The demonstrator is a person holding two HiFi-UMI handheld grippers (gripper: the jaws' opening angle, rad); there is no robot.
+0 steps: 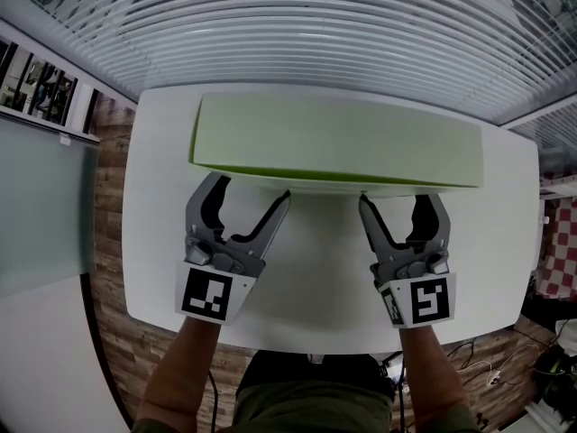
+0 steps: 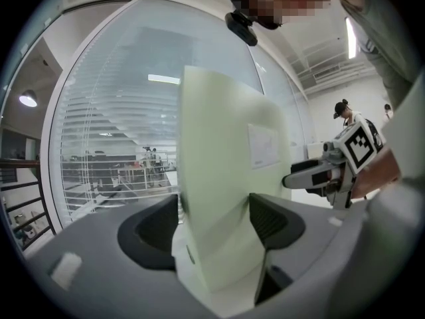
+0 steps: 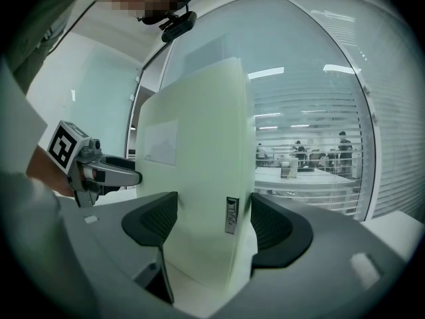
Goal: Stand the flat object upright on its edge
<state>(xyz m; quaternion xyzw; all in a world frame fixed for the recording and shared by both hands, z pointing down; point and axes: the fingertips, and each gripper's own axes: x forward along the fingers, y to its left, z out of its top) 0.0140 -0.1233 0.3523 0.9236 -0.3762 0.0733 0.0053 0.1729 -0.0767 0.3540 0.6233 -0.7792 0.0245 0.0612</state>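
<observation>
The flat object [image 1: 334,138] is a long pale green slab that stands raised over the white table [image 1: 315,287], its broad face tipped toward me. My left gripper [image 1: 253,189] grips its lower edge near the left end, and my right gripper [image 1: 400,199] grips near the right end. In the left gripper view the slab [image 2: 219,151] fills the gap between both pads of the left gripper [image 2: 212,221]. The right gripper view shows the same, with the slab [image 3: 199,145] pressed between the pads of the right gripper [image 3: 212,221]. Whether the lower edge touches the table is hidden.
The table's far edge runs along a window with white blinds [image 1: 315,25]. Wood floor [image 1: 108,197] shows to the left, and a grey partition [image 1: 45,206] stands beyond it. A red checked cloth [image 1: 561,242] and cables lie at the right.
</observation>
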